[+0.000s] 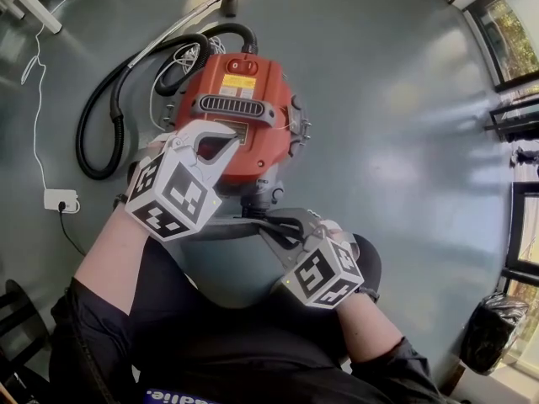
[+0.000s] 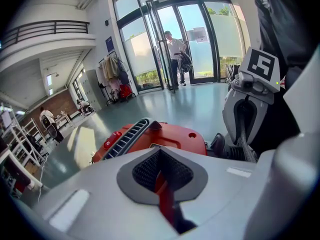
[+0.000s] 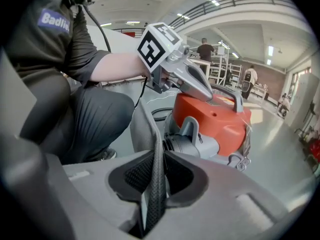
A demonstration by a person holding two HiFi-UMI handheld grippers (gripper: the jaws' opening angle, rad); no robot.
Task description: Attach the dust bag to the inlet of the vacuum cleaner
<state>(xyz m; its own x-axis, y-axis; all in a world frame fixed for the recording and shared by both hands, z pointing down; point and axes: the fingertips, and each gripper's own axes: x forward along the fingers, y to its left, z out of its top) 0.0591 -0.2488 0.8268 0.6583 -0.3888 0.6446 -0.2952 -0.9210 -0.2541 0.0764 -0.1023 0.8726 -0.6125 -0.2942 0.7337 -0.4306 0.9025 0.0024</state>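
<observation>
— In the head view we barely see the dust bag (image 1: 221, 228). It is a grey flat strip, largely hidden beneath the left claw (image 1: 223, 140) and the right claw (image 1: 271, 230), on the near side of the vacuum cleaner (image 1: 265, 146) on the floor (image 1: 387, 141).

— Our right gripper view shows more: the right claw is clamped on the bag's thin edge, just beside the grey inlet (image 3: 176, 145).

— The left claw has its tips together on nothing, over the red top. We cannot tell whether it touches.

— Any writing? The yellow label (image 1: 239, 82) is too small for us to read, and the shirt print (image 3: 52, 19) is cut off.
</observation>
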